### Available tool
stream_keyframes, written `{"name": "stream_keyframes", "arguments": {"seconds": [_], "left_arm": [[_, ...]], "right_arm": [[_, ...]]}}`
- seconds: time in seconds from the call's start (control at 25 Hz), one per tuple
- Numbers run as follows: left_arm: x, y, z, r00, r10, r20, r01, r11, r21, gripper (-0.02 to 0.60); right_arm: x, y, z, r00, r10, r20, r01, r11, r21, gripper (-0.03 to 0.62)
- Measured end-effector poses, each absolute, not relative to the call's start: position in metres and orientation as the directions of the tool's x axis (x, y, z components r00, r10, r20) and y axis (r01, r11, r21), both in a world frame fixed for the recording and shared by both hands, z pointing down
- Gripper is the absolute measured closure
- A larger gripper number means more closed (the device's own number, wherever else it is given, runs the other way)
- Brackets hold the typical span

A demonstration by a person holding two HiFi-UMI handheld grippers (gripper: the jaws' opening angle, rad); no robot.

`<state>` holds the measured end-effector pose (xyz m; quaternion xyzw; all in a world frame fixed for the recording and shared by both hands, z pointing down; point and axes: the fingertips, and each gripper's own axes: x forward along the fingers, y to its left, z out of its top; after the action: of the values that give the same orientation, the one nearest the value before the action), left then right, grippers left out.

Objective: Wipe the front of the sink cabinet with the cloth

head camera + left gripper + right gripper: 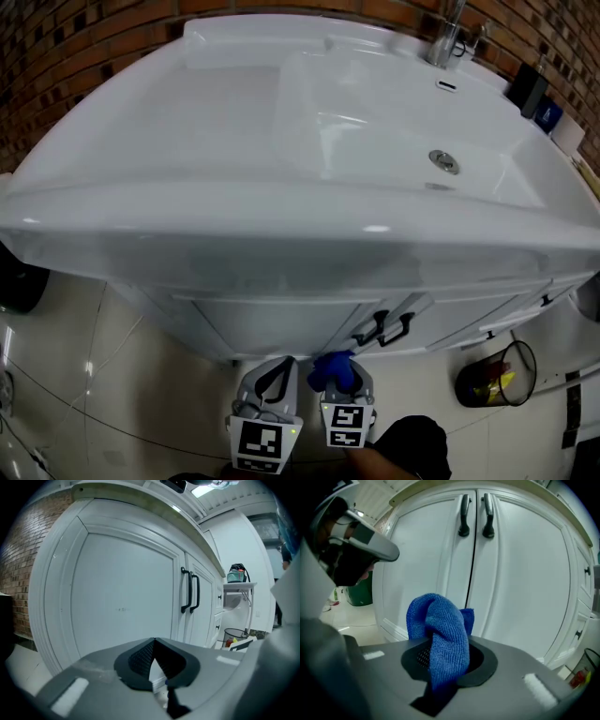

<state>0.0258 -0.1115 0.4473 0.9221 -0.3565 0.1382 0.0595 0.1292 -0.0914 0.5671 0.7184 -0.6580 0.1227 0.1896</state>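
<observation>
A blue cloth (440, 630) is bunched between the jaws of my right gripper (449, 656), which is shut on it. It points at the white sink cabinet's double doors (520, 583) with their two black handles (476, 515), a short way off. In the head view the cloth (330, 368) shows just below the cabinet front (281, 323), with the right gripper (345, 380) under it. My left gripper (274, 377) sits beside it on the left, shut and holding nothing. The left gripper (153, 641) faces the left door panel (122, 606).
A white basin top (187, 141) with a tap (445, 42) overhangs the cabinet. A wire waste basket (497, 375) stands on the tiled floor at the right. A dark object (21, 286) sits at the left by the brick wall. A shelf with a bag (236, 573) lies beyond the cabinet.
</observation>
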Motion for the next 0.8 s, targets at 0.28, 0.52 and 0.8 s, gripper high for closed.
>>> {"name": "stream_keyframes", "arguments": {"seconds": [0.28,0.52,0.8], "left_arm": [[0.03,-0.119,0.448,0.712,-0.64,0.289,-0.677,-0.735,0.042,0.575],[0.036,-0.119,0.429,0.734,-0.634,0.245,-0.666,-0.742,0.074,0.575],[0.059,-0.097,0.395,0.778,-0.611,0.15,-0.626,-0.774,0.095,0.575]], "right_arm": [[0.134,-0.078,0.574,0.093,-0.865,0.493,-0.996,-0.082,0.045,0.514],[0.114,-0.046,0.428,-0.042,-0.973,0.227,-0.997,0.026,-0.072,0.514],[0.138,-0.041,0.25,-0.006,-0.983,-0.183,-1.0,0.004,0.01,0.516]]}}
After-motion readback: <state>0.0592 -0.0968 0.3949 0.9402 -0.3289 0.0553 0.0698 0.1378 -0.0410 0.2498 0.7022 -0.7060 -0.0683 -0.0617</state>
